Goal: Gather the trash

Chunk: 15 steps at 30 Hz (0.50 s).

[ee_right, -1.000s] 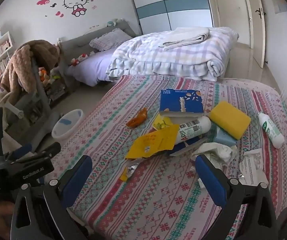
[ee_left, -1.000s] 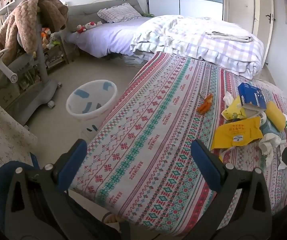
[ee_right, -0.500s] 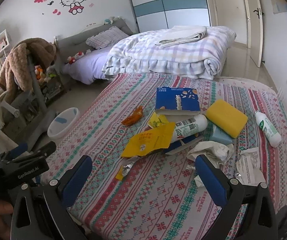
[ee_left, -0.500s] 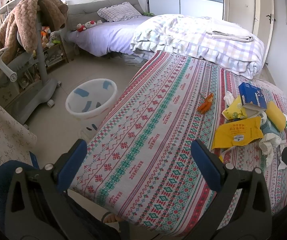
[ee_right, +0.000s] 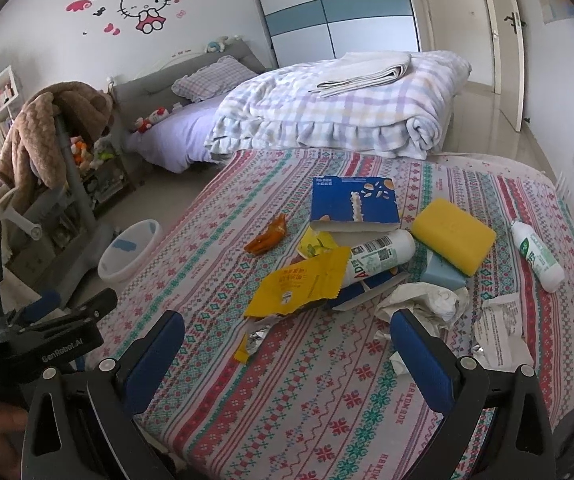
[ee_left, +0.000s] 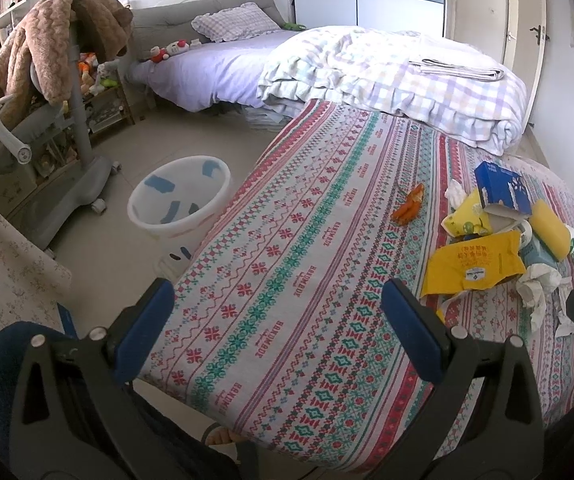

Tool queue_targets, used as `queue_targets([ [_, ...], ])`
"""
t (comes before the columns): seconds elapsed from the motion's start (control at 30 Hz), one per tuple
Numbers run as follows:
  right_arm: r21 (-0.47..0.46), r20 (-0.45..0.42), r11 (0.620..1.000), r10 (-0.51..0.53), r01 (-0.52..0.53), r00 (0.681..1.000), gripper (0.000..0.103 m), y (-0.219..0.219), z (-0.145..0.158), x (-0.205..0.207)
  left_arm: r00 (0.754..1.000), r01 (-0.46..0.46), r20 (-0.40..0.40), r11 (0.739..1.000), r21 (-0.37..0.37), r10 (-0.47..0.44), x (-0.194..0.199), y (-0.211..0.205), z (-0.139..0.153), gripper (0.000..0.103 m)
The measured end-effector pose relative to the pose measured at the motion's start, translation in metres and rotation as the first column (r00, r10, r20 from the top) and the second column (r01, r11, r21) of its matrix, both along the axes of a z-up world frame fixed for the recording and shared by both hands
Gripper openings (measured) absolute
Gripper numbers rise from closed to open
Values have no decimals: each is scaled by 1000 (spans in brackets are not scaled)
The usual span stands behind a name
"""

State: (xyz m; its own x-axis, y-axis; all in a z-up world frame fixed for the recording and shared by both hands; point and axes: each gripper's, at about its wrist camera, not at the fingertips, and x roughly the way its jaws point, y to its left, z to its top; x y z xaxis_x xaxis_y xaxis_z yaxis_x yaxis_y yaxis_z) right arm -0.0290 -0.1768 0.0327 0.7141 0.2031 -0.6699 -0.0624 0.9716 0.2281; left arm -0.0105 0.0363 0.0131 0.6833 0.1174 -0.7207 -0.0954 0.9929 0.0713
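Observation:
Trash lies in a heap on the patterned bedspread (ee_right: 327,400): a yellow packet (ee_right: 299,284), an orange wrapper (ee_right: 269,236), a blue box (ee_right: 355,204), a white tube (ee_right: 379,258), crumpled tissue (ee_right: 423,300), a yellow sponge (ee_right: 453,236) and a white bottle (ee_right: 537,256). A white plastic bin (ee_left: 179,200) stands on the floor left of the bed. My left gripper (ee_left: 279,332) is open and empty over the bed's near edge. My right gripper (ee_right: 287,356) is open and empty, just short of the yellow packet.
A grey chair (ee_left: 59,128) draped with a brown blanket stands left of the bin. A second bed with a folded checked quilt (ee_right: 347,120) lies beyond. A paper receipt (ee_right: 503,328) lies at the right. The left gripper's body (ee_right: 27,332) shows in the right view.
Both views have shifted slightly forward toward the bed. The trash heap sits a little nearer to my right gripper. Both grippers stay open.

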Motion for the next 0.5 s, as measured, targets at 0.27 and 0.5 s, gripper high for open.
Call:
queue_targets([
  [0.27,48,-3,997,-60,60,998,103,-14,1,3,998,53,-21,998,-18,-54,4,-6,0,103],
  [0.5,155,-58,941,-296,301,954,103,-78,-11,8,978,201,-64,980,16,-199,5,-35,-2,103],
])
